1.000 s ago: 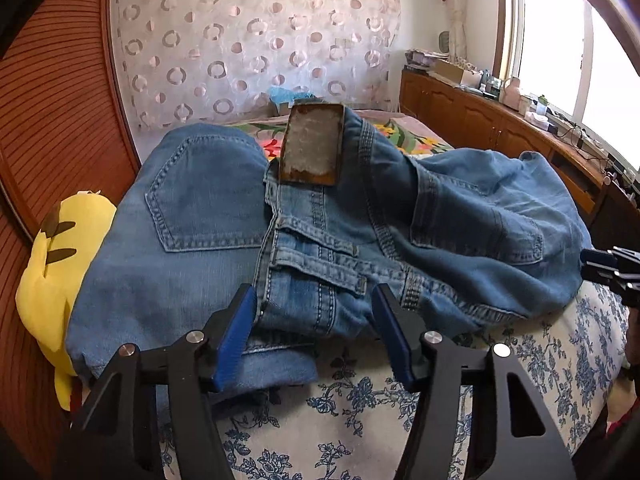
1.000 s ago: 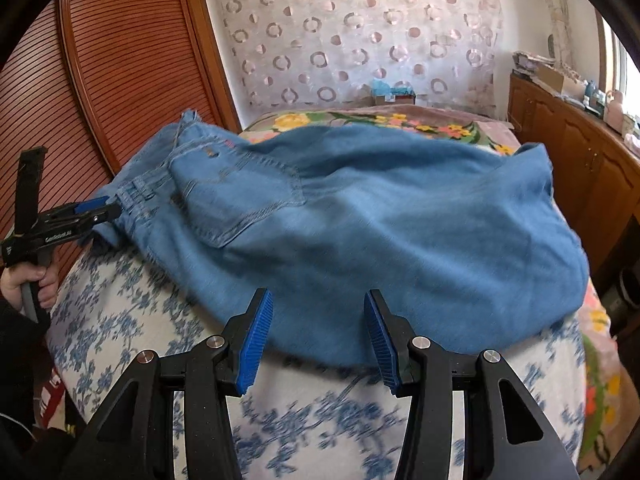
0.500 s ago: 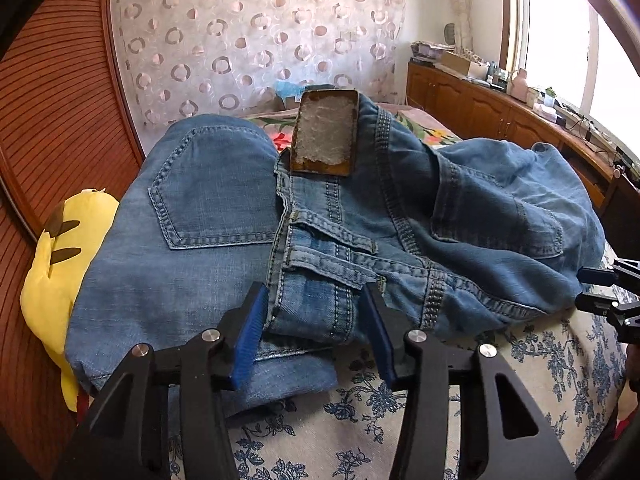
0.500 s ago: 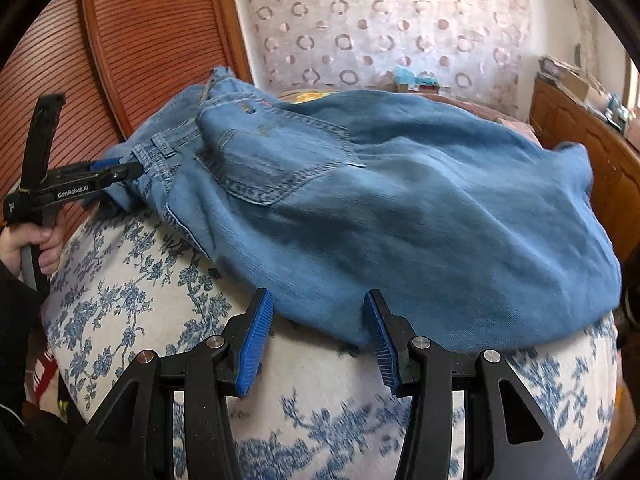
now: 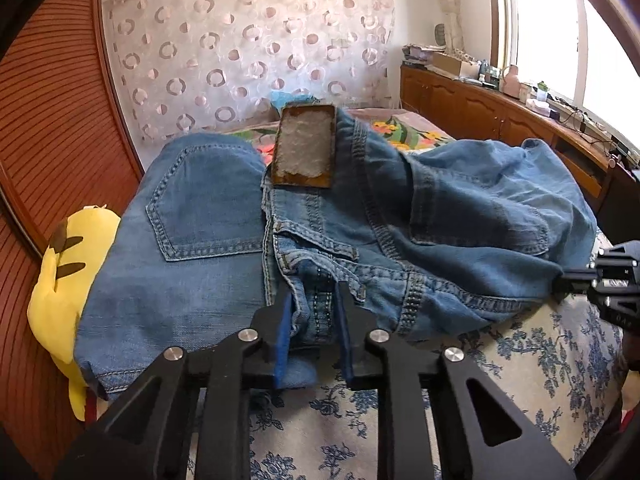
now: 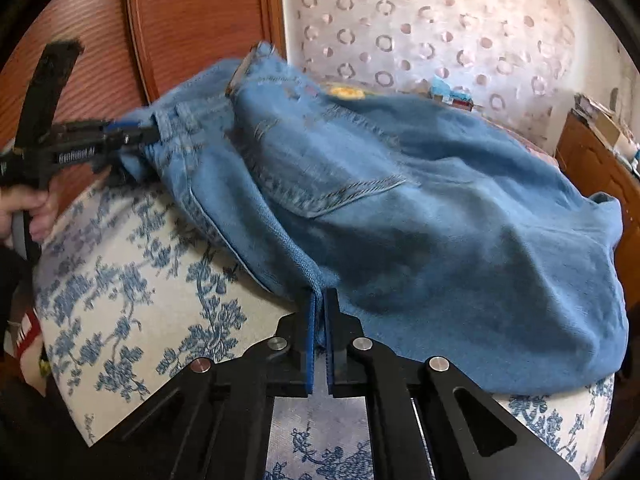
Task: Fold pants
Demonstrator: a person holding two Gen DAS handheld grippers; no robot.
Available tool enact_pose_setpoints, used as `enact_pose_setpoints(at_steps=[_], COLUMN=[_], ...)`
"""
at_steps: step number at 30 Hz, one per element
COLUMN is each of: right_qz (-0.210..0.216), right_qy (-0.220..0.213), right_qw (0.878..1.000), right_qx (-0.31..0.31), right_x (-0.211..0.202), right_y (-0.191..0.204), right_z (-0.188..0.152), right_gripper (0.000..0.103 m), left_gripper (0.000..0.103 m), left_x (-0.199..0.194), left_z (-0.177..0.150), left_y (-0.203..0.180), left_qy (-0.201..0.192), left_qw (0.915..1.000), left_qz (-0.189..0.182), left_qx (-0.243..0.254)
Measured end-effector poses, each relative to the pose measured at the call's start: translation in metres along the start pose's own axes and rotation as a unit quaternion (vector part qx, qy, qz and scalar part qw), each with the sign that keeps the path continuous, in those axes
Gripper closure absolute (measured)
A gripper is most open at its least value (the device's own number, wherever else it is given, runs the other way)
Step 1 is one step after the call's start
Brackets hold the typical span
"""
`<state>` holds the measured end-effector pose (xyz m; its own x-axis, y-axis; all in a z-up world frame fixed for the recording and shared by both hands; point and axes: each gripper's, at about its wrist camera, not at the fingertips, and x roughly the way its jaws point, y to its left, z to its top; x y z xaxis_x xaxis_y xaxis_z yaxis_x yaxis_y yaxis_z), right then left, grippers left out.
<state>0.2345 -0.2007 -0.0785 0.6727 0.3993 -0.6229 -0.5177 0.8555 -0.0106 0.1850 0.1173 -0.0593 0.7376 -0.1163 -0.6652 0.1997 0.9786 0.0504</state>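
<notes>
Showing the grasp stage of the fold: a pair of blue denim pants [image 5: 400,216] lies heaped across a bed [image 6: 120,280] covered in a blue-flowered sheet, back pockets up, waist toward the person's left. The left hand-held gripper [image 5: 312,316] has just been closing and its blue pads now pinch the bunched waistband [image 5: 316,280] at the near edge, jaws narrow with thick denim between them. The right hand-held gripper [image 6: 319,320] has likewise just closed; its pads stand almost together on a thin fold of the near edge of the cloth further along the garment.

The long axis of the pants runs crosswise between the two grippers, waist at the left and the mass of the legs mounded to the right. Both grips sit on the edge nearest the person, so the bulk of the cloth lies ahead of and beyond each tool. The left hand is nearer the waist, the right nearer the legs. In the right wrist view the left gripper appears at the far left, held by a hand [image 6: 28,208]. A yellow plush toy [image 5: 64,280] lies beside the bed at the waist end, partly under the denim.
</notes>
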Motion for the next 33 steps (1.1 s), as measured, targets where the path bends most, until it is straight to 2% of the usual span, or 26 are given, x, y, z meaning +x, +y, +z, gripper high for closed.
enact_pose_setpoints(at_steps=[9,15,20,22,24,26,28,31,33], right_qz=[-0.024,-0.036,-0.024,-0.014,-0.004,0.001,0.003,0.022,0.016], right_qy=[-0.068,-0.107,-0.126,-0.127,-0.118,-0.104,-0.089,-0.071,-0.066], right_qw=[0.997,0.994,0.992,0.992,0.993,0.995,0.996,0.997,0.998], right_qx=[0.013,0.001,-0.010,-0.015,-0.015,-0.009,0.001,0.008,0.006], right_x=[-0.053,-0.095,-0.119,-0.127,-0.127,-0.127,-0.127,-0.124,-0.124], right_y=[-0.005,0.010,0.034,0.040,0.048,0.039,0.030,0.028,0.028], right_z=[0.006,0.007,-0.011,-0.025,-0.036,-0.047,-0.057,-0.067,-0.069], right_gripper=[0.101,0.101,0.101,0.101,0.101,0.101,0.101,0.101,0.101], left_gripper=[0.087,0.089,0.089,0.089,0.089,0.089,0.089,0.089,0.089], left_x=[-0.049,-0.087,-0.128,-0.141,-0.141,-0.137,-0.139,-0.145,-0.150], left_z=[0.003,-0.001,-0.013,-0.024,-0.037,-0.046,-0.056,-0.060,-0.060], left_y=[-0.012,-0.017,-0.014,-0.011,-0.013,-0.014,-0.014,-0.007,-0.005], left_qy=[-0.051,-0.083,-0.108,-0.108,-0.090,-0.076,-0.074,-0.074,-0.077], left_qw=[0.9986,0.9965,0.9937,0.9932,0.9954,0.9965,0.9967,0.9964,0.9962], left_qz=[-0.006,-0.004,-0.006,-0.011,-0.009,-0.010,0.014,0.013,0.021], left_qx=[-0.010,-0.015,-0.031,-0.041,-0.033,-0.033,-0.031,-0.040,-0.034])
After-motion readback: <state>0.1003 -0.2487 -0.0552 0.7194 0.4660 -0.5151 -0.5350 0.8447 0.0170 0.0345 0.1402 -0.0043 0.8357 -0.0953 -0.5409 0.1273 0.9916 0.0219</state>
